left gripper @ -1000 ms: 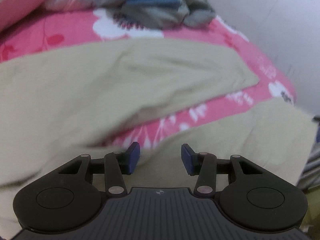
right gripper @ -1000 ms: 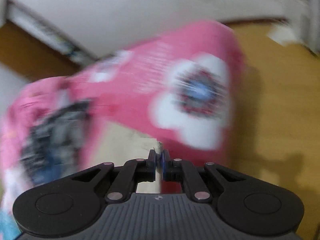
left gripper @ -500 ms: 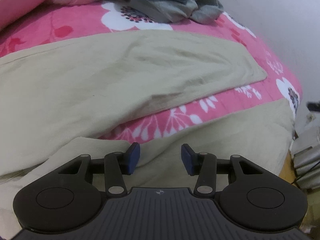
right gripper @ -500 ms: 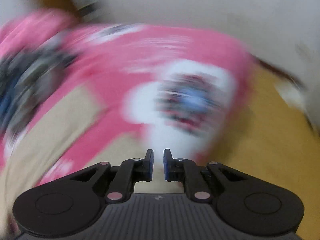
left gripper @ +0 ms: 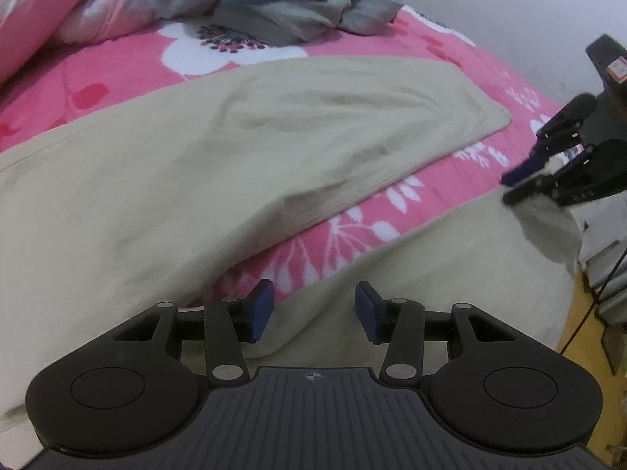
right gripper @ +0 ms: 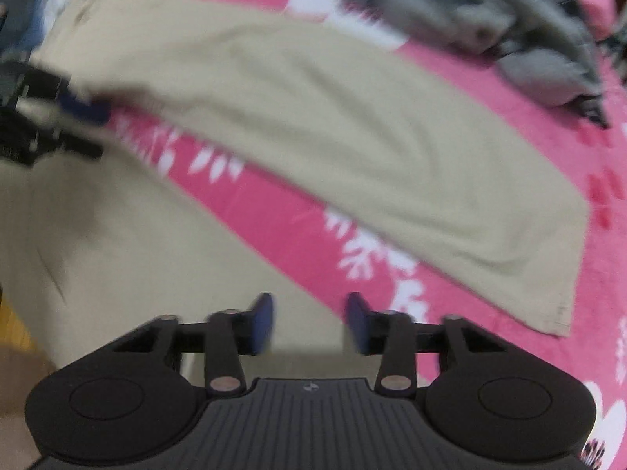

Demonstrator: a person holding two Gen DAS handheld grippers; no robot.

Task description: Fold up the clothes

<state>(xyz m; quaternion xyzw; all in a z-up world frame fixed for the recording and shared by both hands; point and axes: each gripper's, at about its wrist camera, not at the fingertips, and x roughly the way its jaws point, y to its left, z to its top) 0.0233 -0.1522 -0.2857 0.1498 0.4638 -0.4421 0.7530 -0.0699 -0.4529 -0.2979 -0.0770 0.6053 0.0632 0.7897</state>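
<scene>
Right tongs (right gripper: 309, 321) swung over blurred beige trousers (right gripper: 352, 137), closing, nothing pinched; left tongs (left gripper: 313, 309) parted, empty.

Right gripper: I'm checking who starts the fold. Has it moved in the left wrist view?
Yes. The right gripper has come in from the right, over the pink bedcover, at the hem of the beige trousers, jaws closing but apart.
</scene>
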